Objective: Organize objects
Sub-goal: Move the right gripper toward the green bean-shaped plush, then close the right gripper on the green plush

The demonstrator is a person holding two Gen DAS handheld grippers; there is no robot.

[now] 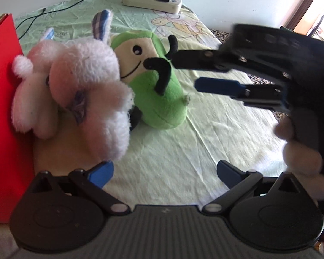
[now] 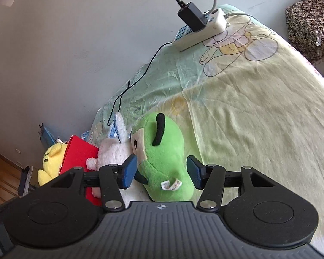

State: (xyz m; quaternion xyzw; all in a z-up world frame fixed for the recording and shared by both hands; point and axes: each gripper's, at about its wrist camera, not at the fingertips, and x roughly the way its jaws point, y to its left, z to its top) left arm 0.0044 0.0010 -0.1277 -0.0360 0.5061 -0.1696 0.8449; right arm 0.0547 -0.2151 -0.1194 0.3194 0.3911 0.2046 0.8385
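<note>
A green plush toy (image 1: 159,99) with black arms lies on the pale green sheet (image 1: 205,140), beside a white plush bunny (image 1: 84,99) that leans against a red box (image 1: 2,108). My left gripper (image 1: 164,171) hangs open just in front of both toys, with nothing between its blue pads (image 1: 102,172). My right gripper (image 1: 184,71) comes in from the right, open, its tips by the green toy's arm. In the right wrist view the right gripper (image 2: 162,171) straddles the green plush toy (image 2: 164,151) without pinching it. A yellow plush (image 2: 51,157) sits behind the red box (image 2: 80,153).
A white power strip (image 1: 151,0) with a black adapter and a thin black cable (image 2: 140,73) lies at the far end of the sheet by the wall. A leopard-patterned stool (image 2: 311,21) stands beyond the bed. A hand (image 1: 300,151) holds the right gripper's handle.
</note>
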